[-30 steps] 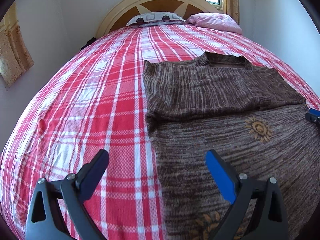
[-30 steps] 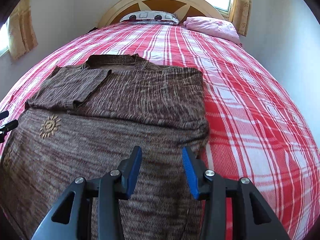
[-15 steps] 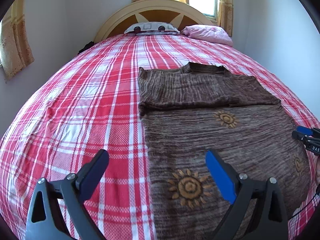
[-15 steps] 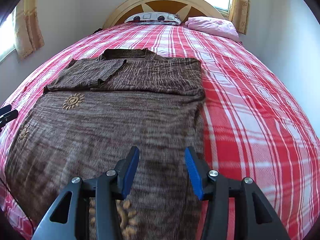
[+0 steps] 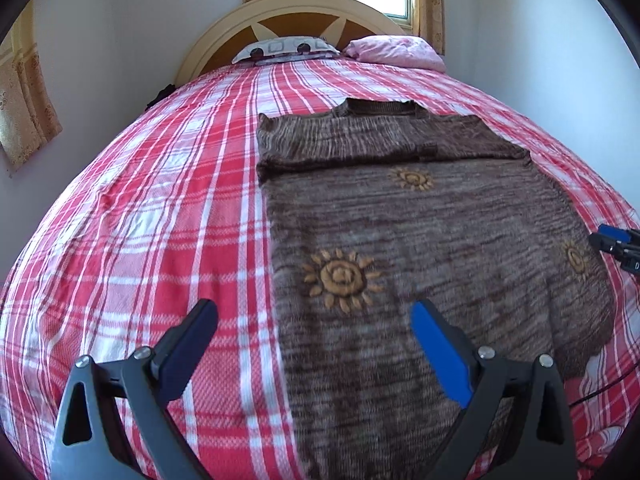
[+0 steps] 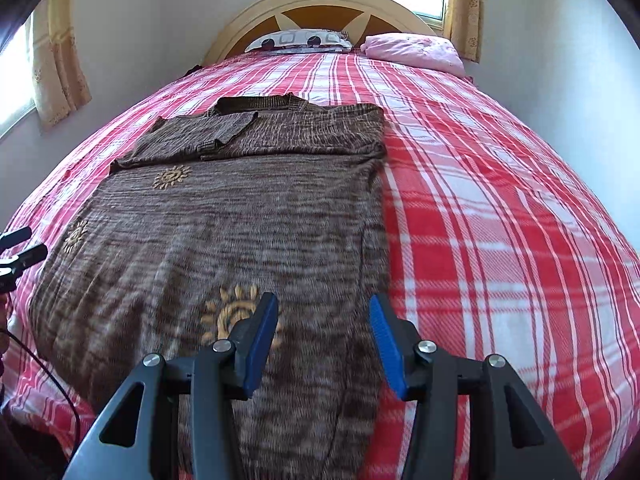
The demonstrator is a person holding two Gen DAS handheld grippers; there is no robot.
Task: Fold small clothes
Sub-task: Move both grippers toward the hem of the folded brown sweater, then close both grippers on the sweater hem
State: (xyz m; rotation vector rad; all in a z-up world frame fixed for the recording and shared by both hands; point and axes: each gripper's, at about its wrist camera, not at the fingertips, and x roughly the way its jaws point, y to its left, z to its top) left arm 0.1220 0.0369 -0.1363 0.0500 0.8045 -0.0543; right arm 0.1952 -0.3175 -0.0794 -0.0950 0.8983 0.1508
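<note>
Both grippers hang empty, jaws parted: the left gripper (image 5: 314,344) wide, straddling the sweater's (image 5: 420,240) left edge, the right gripper (image 6: 324,336) narrower, over its right edge. Ahead, both sleeves lie folded across the chest on the plaid bedspread (image 5: 160,220).

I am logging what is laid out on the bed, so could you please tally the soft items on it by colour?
Brown: 1, the sweater
Pink: 1, the pillow
White patterned: 1, the pillow
Red plaid: 1, the bedspread
Total: 4
</note>
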